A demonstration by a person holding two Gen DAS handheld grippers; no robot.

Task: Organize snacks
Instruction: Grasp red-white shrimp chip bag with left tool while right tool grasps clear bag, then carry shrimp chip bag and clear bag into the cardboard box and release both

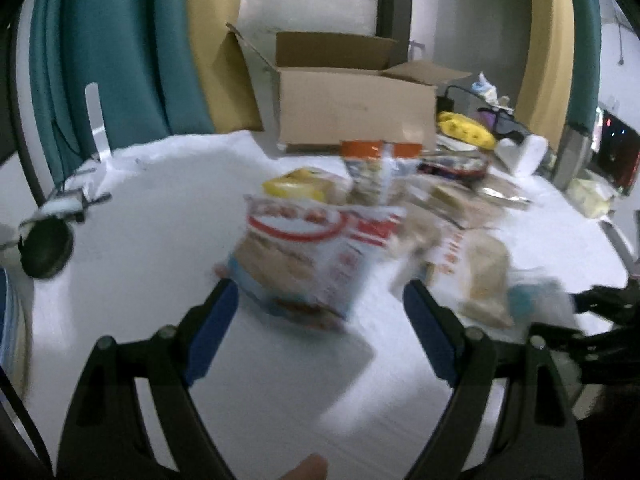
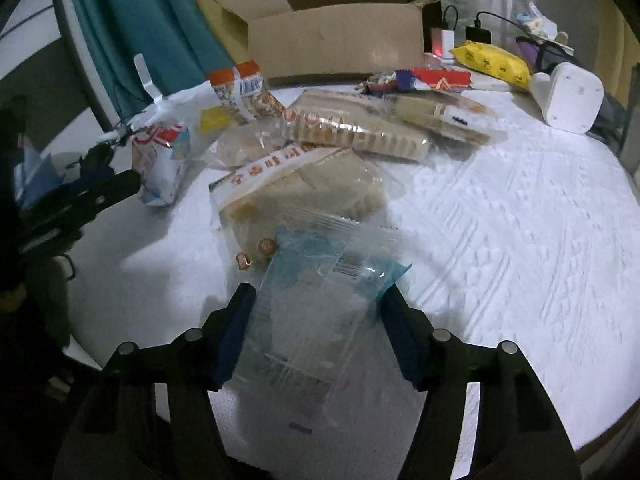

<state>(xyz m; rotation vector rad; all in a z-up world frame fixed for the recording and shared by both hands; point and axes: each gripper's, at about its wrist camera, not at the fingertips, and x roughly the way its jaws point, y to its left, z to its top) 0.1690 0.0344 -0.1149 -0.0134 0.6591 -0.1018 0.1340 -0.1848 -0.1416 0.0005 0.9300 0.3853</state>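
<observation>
1. While the left wrist view is blurred, the left gripper (image 1: 316, 300) is seen with its jaws wide apart above the white tabletop (image 1: 160, 240), and nothing is held between them.
2. A red-and-white snack bag (image 1: 304, 264) is seen just ahead of the blue pads (image 1: 212, 332) of that gripper; whether it is touched cannot be told.
3. The right gripper (image 2: 318, 320) is seen with a clear blue-edged packet (image 2: 320, 300) between its jaws; whether the packet is pressed by both pads cannot be told.
4. A pile of snacks is spread behind the packet: a flat pack of pale wafers (image 2: 296, 188), a long tray of biscuits (image 2: 360, 132) and an orange-topped bag (image 2: 240, 92).
5. An open cardboard box (image 2: 336, 36) is set at the far edge of the table, behind the pile.
6. A yellow packet (image 2: 492, 60) and a white device (image 2: 568, 96) are placed to the right of the box, apart from the pile.
</observation>
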